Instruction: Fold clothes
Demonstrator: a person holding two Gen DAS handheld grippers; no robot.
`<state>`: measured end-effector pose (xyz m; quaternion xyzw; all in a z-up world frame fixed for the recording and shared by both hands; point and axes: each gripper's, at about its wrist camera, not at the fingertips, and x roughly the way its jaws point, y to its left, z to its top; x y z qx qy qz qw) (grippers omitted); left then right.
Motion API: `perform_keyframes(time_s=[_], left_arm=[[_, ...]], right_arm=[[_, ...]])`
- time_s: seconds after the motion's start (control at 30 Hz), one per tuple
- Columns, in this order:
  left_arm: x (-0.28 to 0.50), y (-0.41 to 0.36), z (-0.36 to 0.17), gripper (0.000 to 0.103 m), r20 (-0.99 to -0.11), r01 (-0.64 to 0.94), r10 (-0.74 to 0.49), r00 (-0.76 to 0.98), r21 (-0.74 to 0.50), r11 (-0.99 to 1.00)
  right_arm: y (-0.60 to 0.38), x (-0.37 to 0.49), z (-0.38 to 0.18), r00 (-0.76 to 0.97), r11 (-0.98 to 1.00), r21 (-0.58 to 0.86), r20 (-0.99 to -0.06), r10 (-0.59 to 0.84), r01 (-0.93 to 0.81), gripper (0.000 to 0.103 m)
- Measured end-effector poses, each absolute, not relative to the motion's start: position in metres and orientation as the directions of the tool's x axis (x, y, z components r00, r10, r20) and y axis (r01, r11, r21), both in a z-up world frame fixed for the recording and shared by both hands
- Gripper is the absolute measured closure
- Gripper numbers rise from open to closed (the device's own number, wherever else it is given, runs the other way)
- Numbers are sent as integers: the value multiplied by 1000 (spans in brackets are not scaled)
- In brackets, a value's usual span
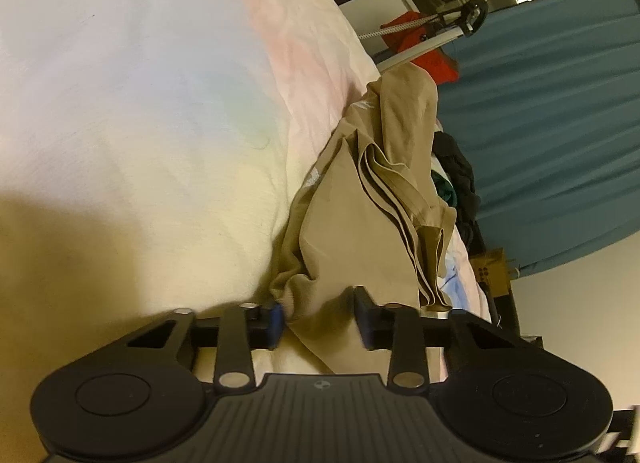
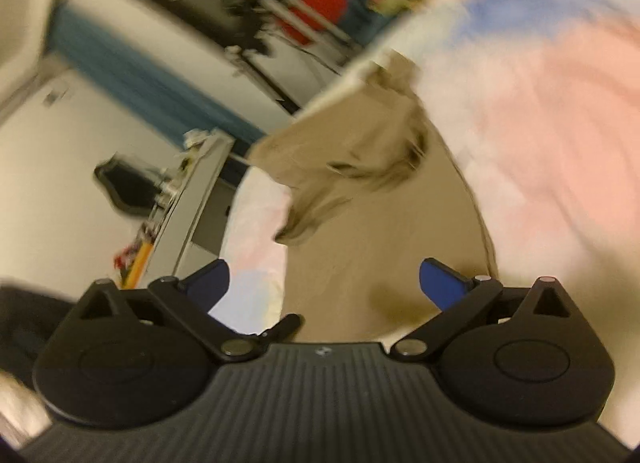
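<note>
While the tan cotton garment point(image 1: 360, 199) lies bunched on your pastel tie-dye bedsheet point(image 1: 140, 103), your left gripper point(image 1: 320, 317) pinches its near edge between narrowed jaws, and your right gripper point(image 2: 324, 283) hangs wide open above the cloth, gripping nothing.

The folded garment point(image 1: 360, 223) lies on the bedspread point(image 1: 140, 103) near its edge.

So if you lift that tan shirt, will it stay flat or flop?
Probably flop: the tan shirt already lies in soft folds and wrinkles on the pastel blanket. It looks thin, so likely light. Its stacked layers may slide apart when lifted.
</note>
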<state>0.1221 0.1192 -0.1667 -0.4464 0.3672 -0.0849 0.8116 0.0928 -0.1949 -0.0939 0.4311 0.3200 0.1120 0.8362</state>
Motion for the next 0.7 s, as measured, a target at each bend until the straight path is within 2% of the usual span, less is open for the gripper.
perform_keyframes(time_s=[0.1, 0.17, 0.27, 0.33, 0.37, 0.43, 0.53, 0.7], left_arm=[[120, 122, -165, 93, -501, -183, -464, 731, -798, 574], [117, 125, -164, 95, -435, -143, -486, 758, -838, 527], [112, 128, -157, 96, -336, -78, -513, 790, -885, 459], [108, 126, -149, 96, -311, -37, -516, 798, -880, 473], [106, 125, -146, 97, -301, -16, -517, 801, -875, 484], [101, 124, -140, 97, -290, 4, -519, 804, -870, 493], [90, 125, -129, 98, -270, 24, -517, 813, -870, 492], [54, 133, -101, 98, -214, 77, -524, 824, -875, 479]], right_arm=[[-203, 104, -131, 726, 485, 844, -481, 492, 230, 1], [-208, 111, -155, 699, 408, 855, -504, 508, 320, 3], [-212, 115, -167, 719, 349, 869, -489, 493, 351, 7], [-215, 116, -165, 743, 355, 866, -490, 456, 353, 38], [-216, 117, -166, 747, 363, 859, -499, 439, 361, 45], [-219, 117, -166, 754, 378, 852, -506, 418, 362, 84], [-221, 109, -151, 787, 407, 862, -467, 404, 303, 90], [-216, 79, -100, 828, 512, 848, -381, 411, 136, 91]])
